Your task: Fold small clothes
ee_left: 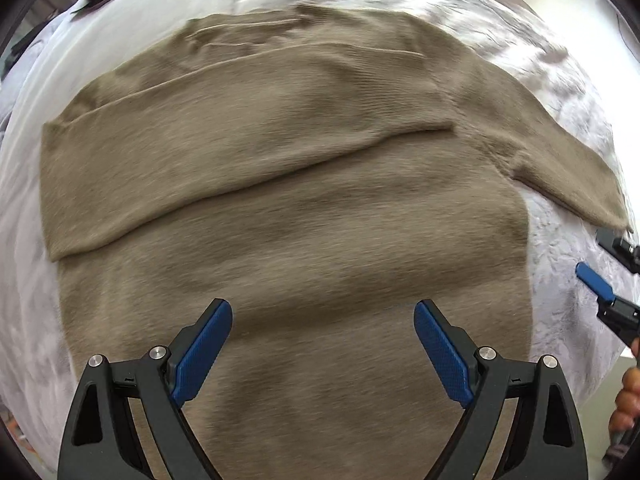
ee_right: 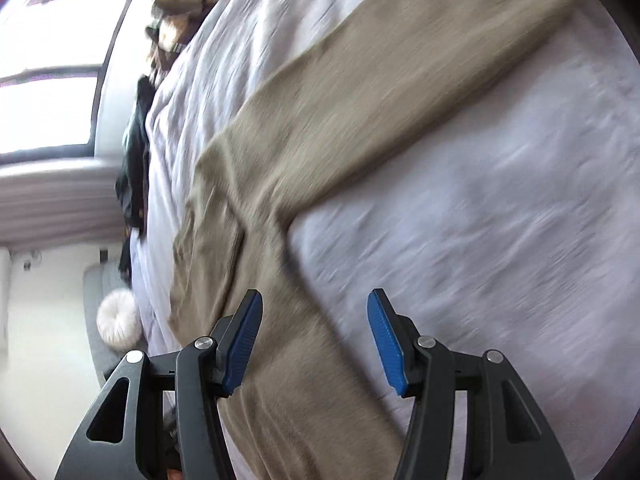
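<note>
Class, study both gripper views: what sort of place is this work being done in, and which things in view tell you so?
Most likely a bedroom. A tan sweater lies spread on a wrinkled pale bedsheet, a bright window stands at the far side, and other clothes are piled along the bed's edge.

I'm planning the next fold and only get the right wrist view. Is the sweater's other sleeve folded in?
Observer: Yes. In the left wrist view one sleeve lies folded across the body of the tan sweater.
Operator: Is the left gripper holding anything?
Observer: No. The left gripper is open above the sweater's lower half, with nothing between its fingers.
Operator: Where does my gripper sit relative to the free sleeve?
Observer: The right gripper is over the bedspread, just beyond the cuff of the outstretched sleeve. I cannot tell whether it touches the cuff.
</note>
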